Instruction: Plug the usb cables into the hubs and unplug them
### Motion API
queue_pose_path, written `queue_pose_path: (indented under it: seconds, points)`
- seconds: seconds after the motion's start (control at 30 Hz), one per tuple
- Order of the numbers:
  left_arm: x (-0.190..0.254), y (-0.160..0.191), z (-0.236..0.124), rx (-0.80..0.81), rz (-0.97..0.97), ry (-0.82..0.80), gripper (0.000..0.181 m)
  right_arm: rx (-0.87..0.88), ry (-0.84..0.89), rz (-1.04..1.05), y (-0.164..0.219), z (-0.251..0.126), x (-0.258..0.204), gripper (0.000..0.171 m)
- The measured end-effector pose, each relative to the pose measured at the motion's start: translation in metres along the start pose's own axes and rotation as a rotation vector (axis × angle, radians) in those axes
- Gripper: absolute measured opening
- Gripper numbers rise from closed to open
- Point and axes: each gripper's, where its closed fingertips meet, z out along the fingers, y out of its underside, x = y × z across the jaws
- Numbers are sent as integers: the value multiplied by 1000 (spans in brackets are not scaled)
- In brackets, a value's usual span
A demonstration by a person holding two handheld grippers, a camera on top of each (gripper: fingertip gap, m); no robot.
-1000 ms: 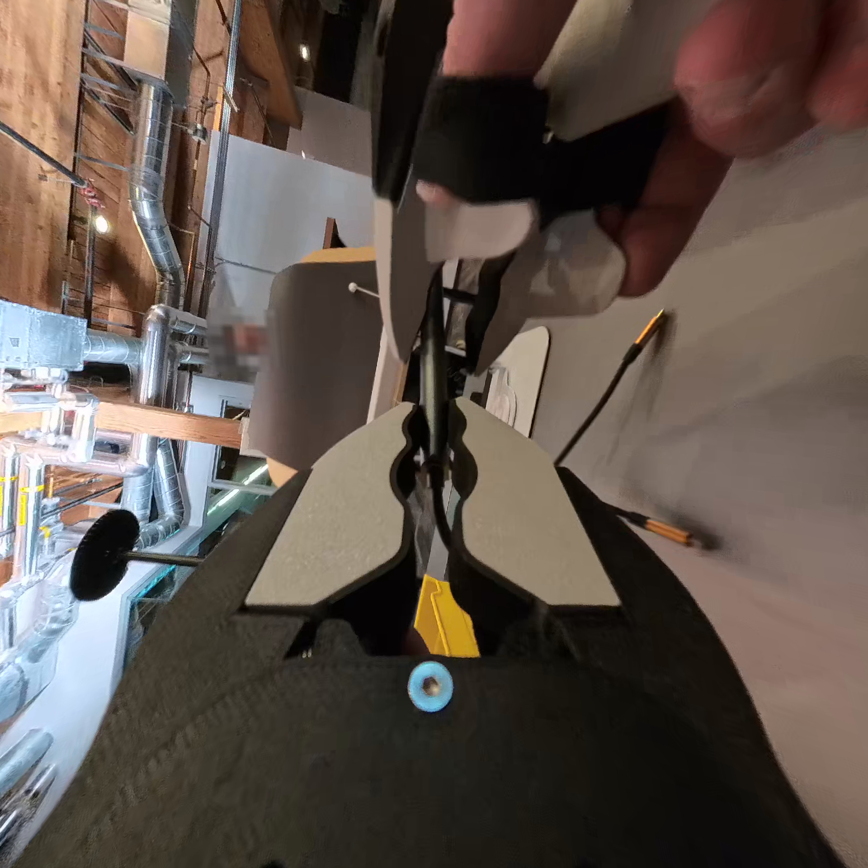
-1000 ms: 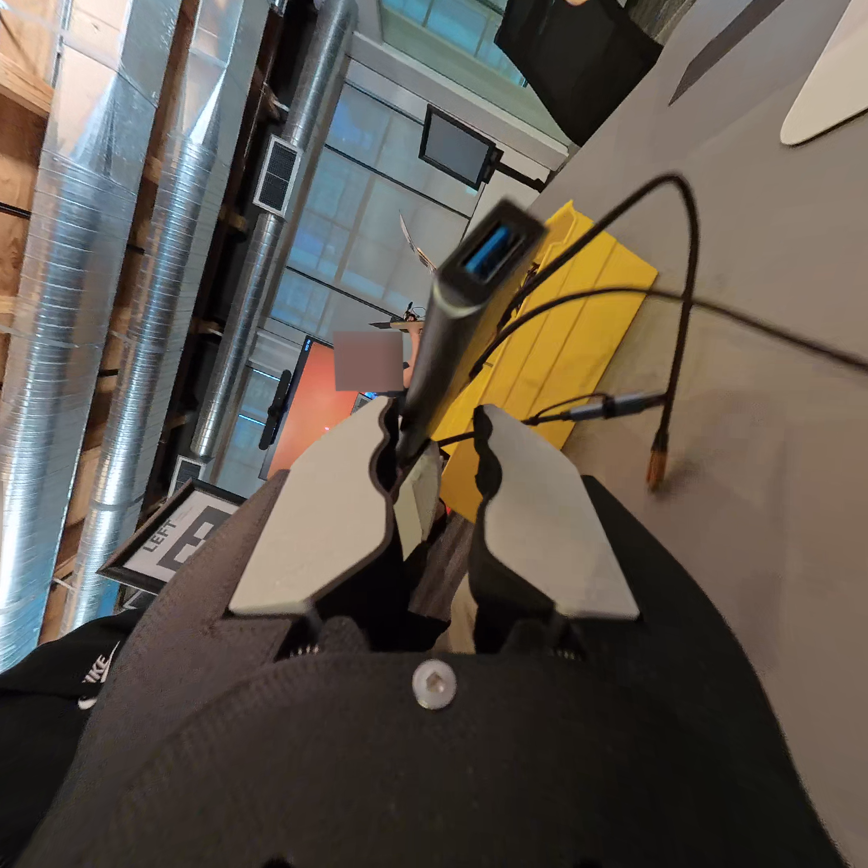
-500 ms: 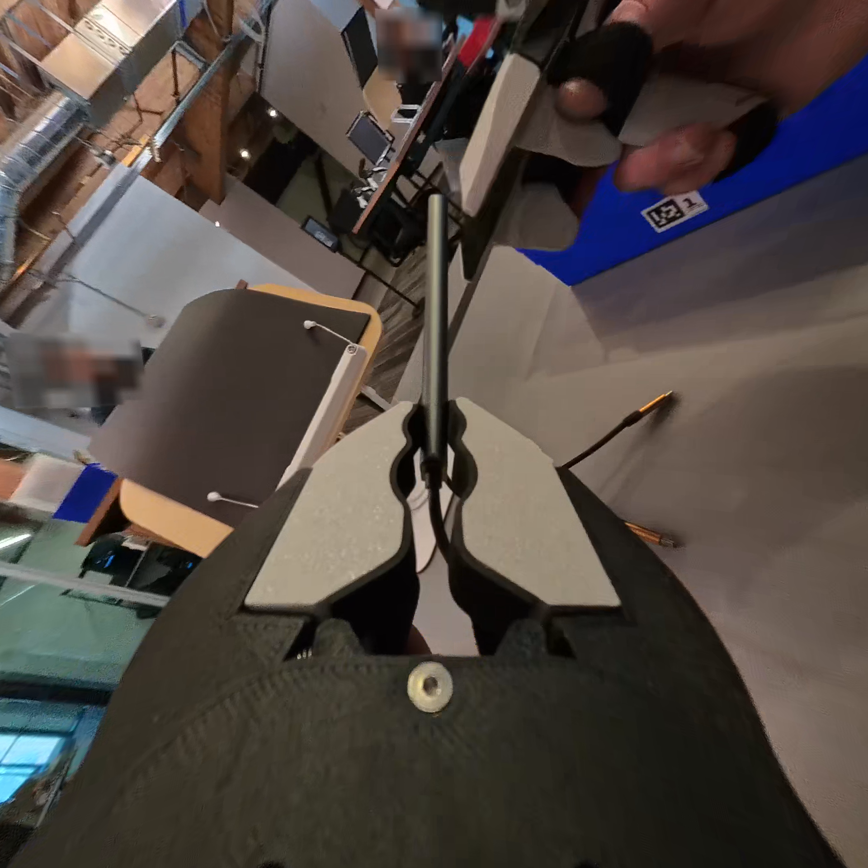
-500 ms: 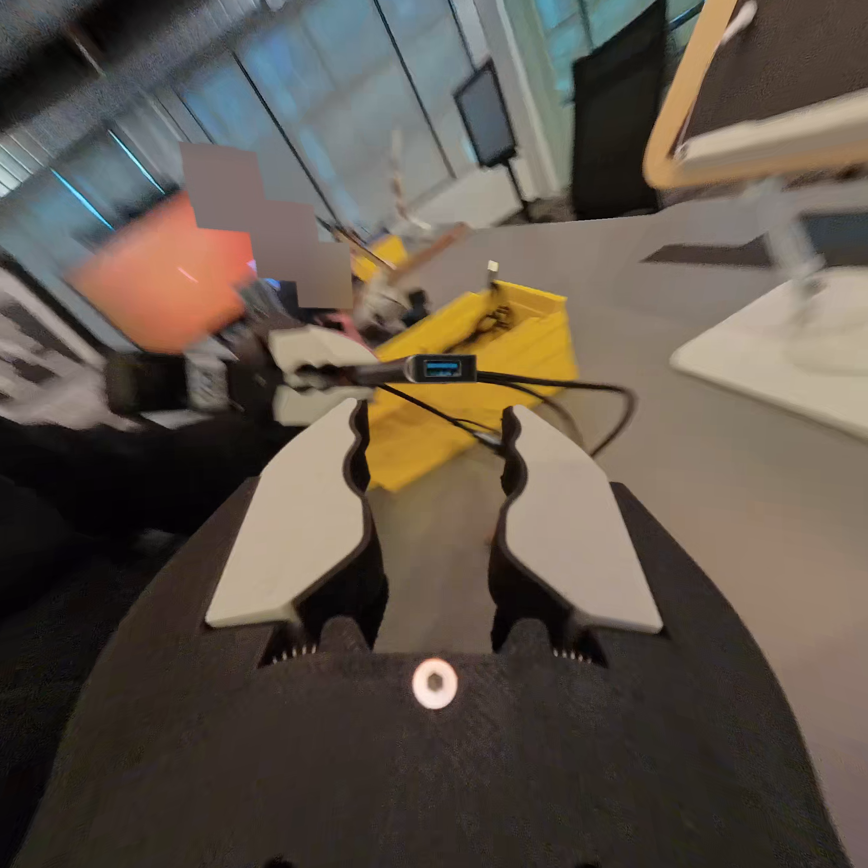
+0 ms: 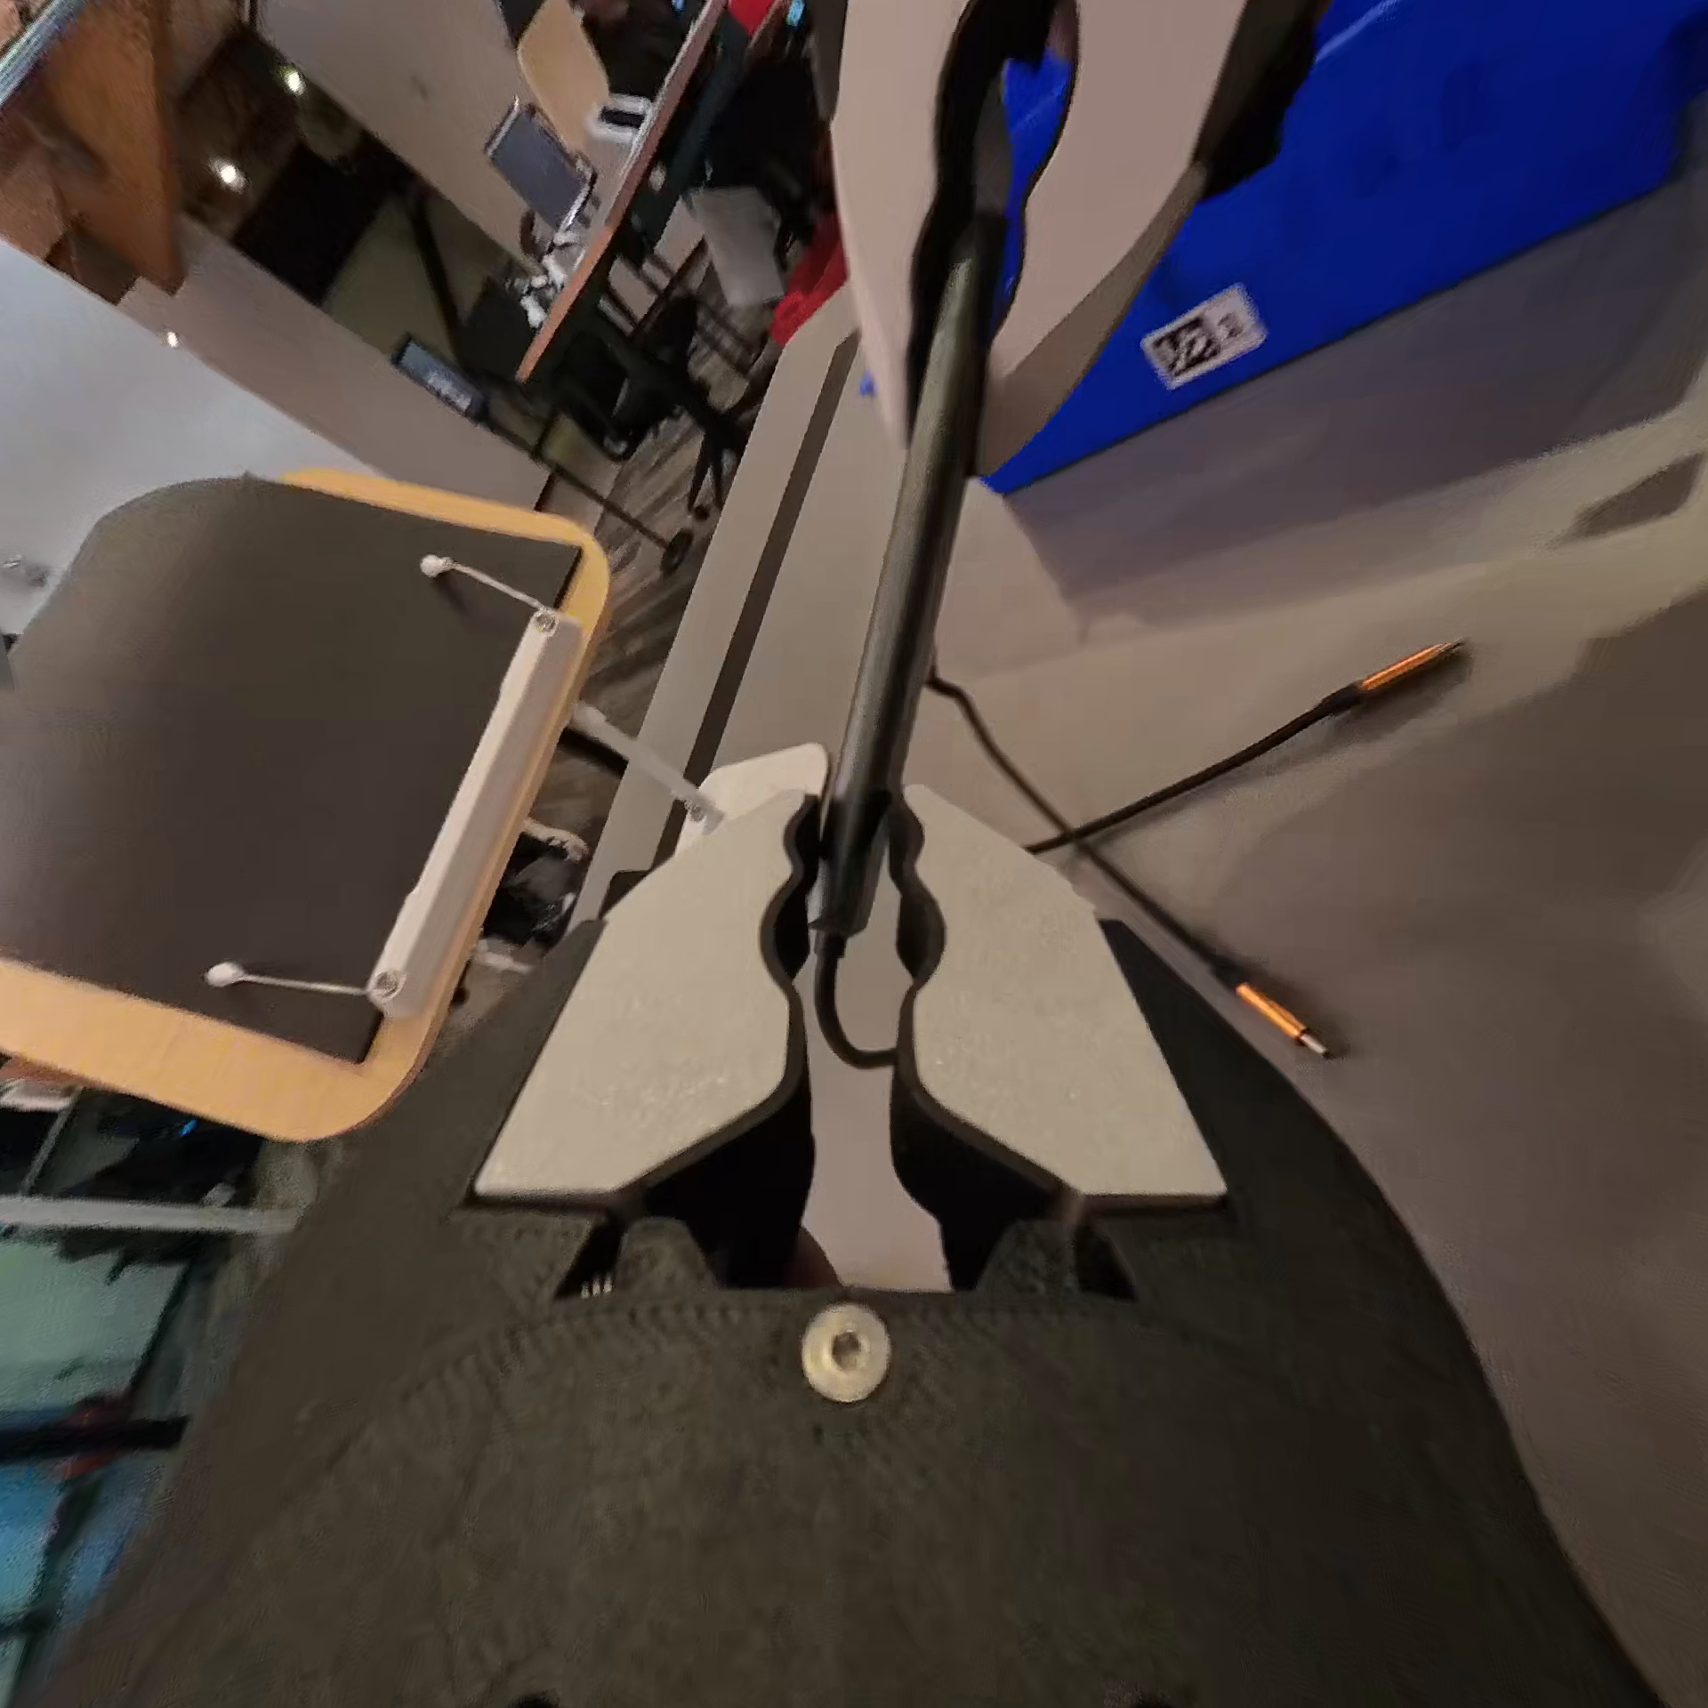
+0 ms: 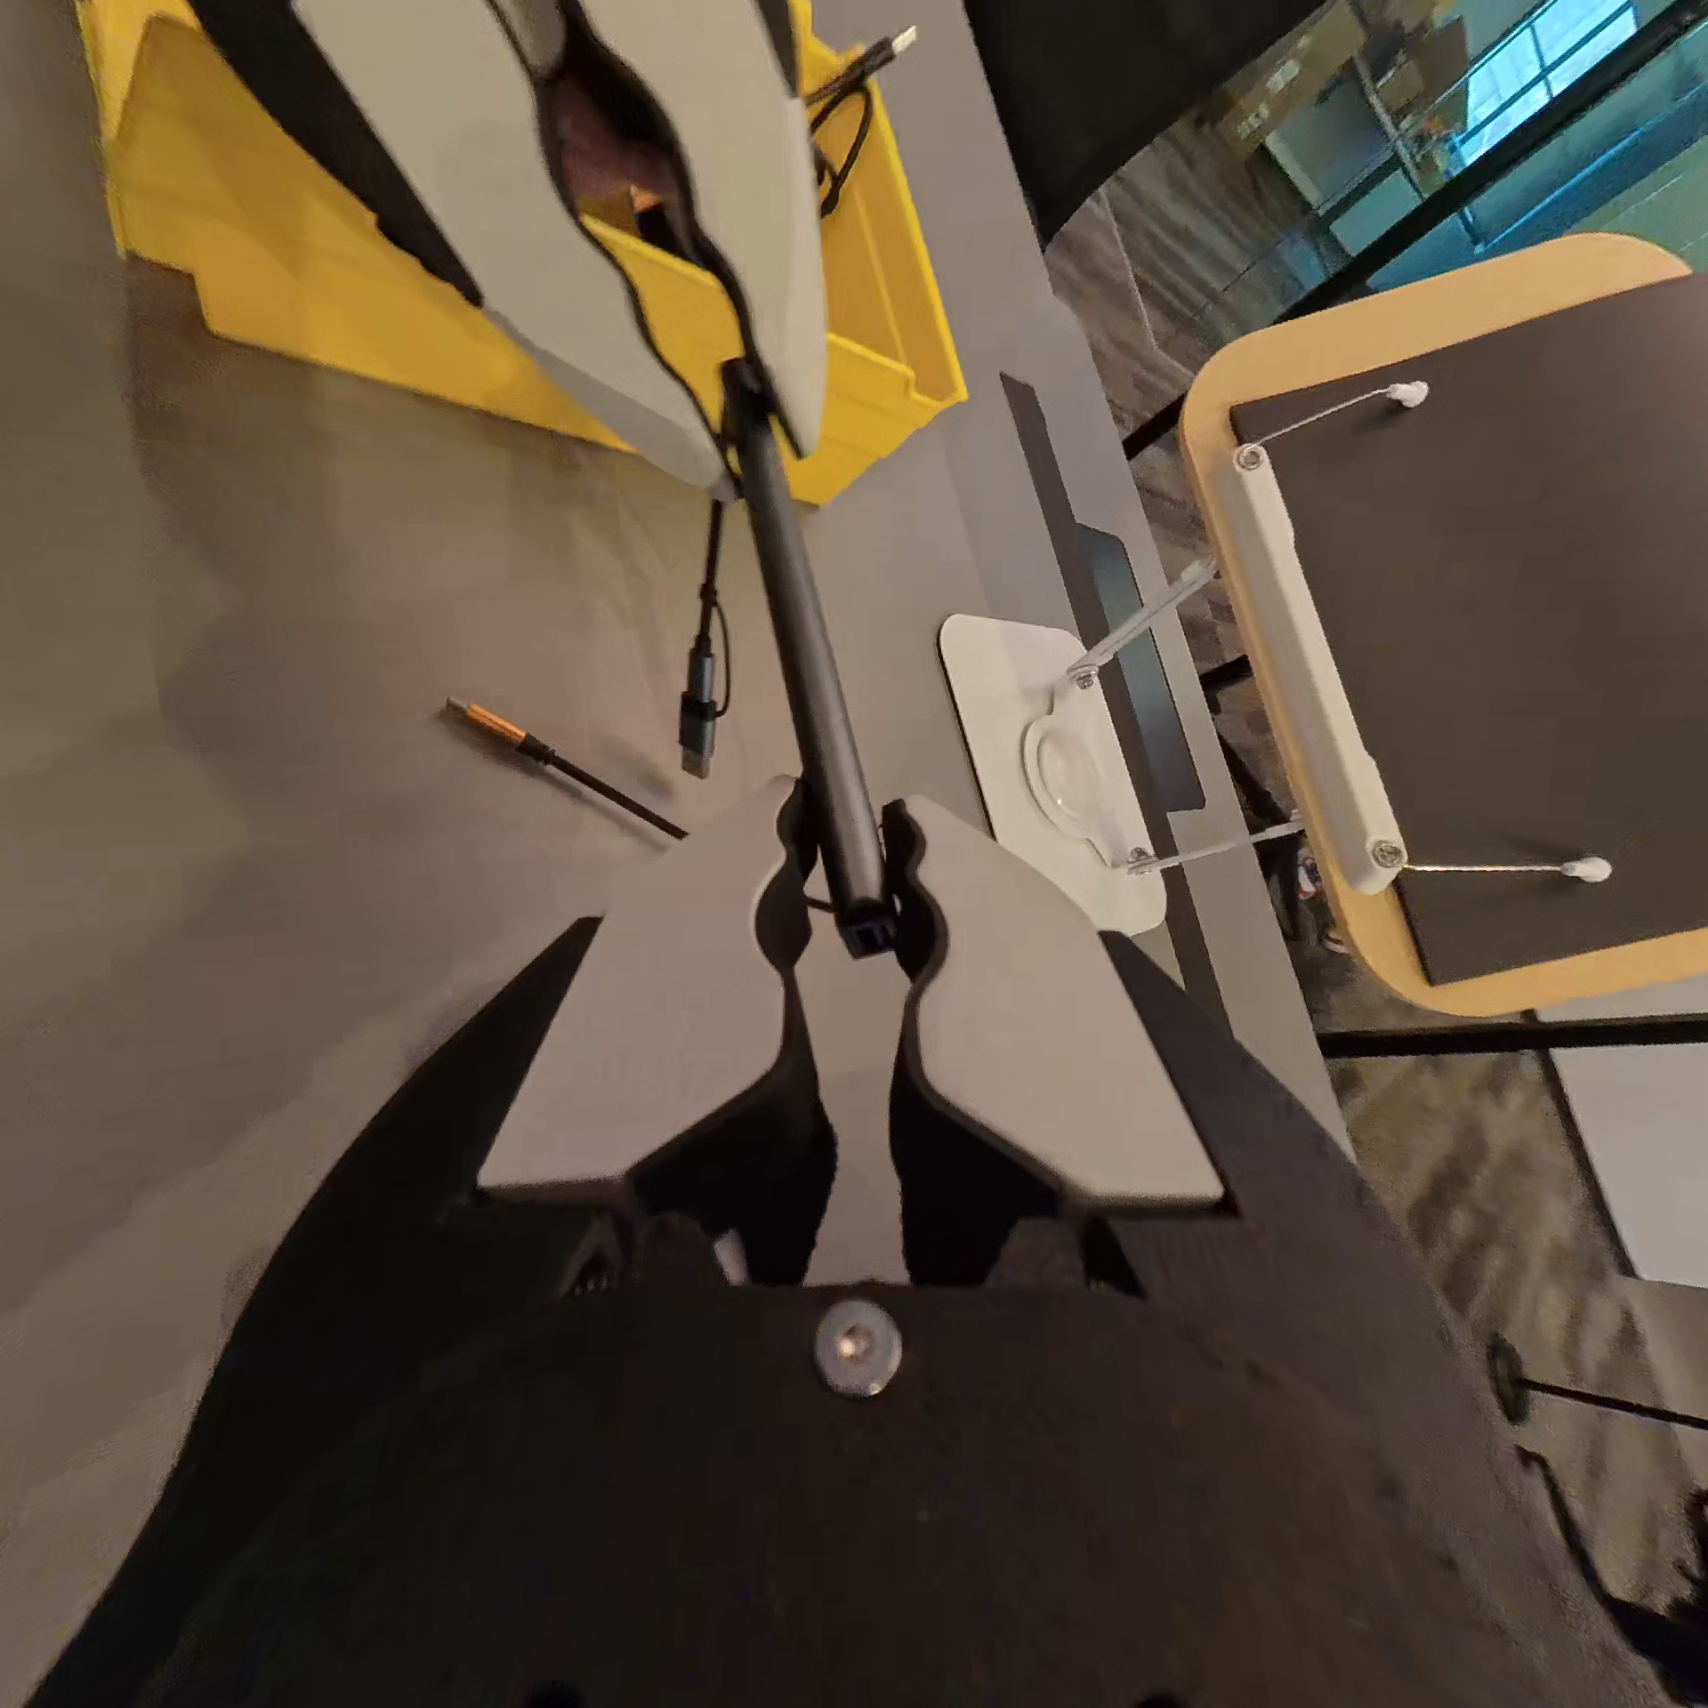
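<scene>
The slim dark-grey metal USB hub [image 5: 910, 591], a long flat bar, stands in the left wrist view clamped at its cabled end between the matte grey, wavy-edged fingers of the left gripper [image 5: 855, 832]; its far end sits between the right gripper [image 5: 998, 185] fingers. Beside the hub, two copper-tipped black cables [image 5: 1275, 1012] lie on the smooth grey table [image 5: 1386, 832].

In the right wrist view the right gripper [image 6: 841, 832] pinches the hub's [image 6: 804, 665] port end. A braided grey plug [image 6: 702, 712] lies just beside the hub, a glossy yellow plastic bin [image 6: 277, 268] beyond.
</scene>
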Motion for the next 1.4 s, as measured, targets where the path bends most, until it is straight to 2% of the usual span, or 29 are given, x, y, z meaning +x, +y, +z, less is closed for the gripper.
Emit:
queue_pose_path:
  seconds: [0.1, 0.23, 0.4, 0.47, 0.67, 0.73, 0.8, 0.97, 1.13, 1.23, 1.4]
  points:
    - [-2, 1, 2, -68, 68, -23, 27, -84, 36, -44, 2, 3, -1, 10]
    - [3, -2, 13, -181, 276, -110, 34, -158, 38, -89, -2, 6, -6, 10]
    - [8, -6, 22, -224, 389, -191, 31, -222, 44, -171, -13, 14, -22, 10]
    - [13, -5, 24, -229, 429, -194, 23, -242, 59, -191, -17, 16, -23, 10]
    - [7, -6, 20, -169, 317, -191, 12, -184, 79, -233, -32, 16, -28, 14]
    - [2, -4, 18, -149, 260, -198, 11, -130, 55, -187, -38, 11, -26, 24]
    - [0, -2, 16, -127, 227, -190, 10, -78, 35, -145, -40, 5, -22, 25]
    - [-3, -5, 10, -77, 188, -166, 10, -46, 5, -77, -24, -4, -10, 40]
    - [10, -16, 6, 6, 202, -92, 10, -44, -10, -112, -15, 7, -12, 45]
    - [19, -25, 4, 51, 203, -44, 10, -39, 4, -208, -17, 18, -21, 39]
    - [26, -28, 2, 81, 200, -8, 11, -80, 50, -294, -13, 29, -24, 9]
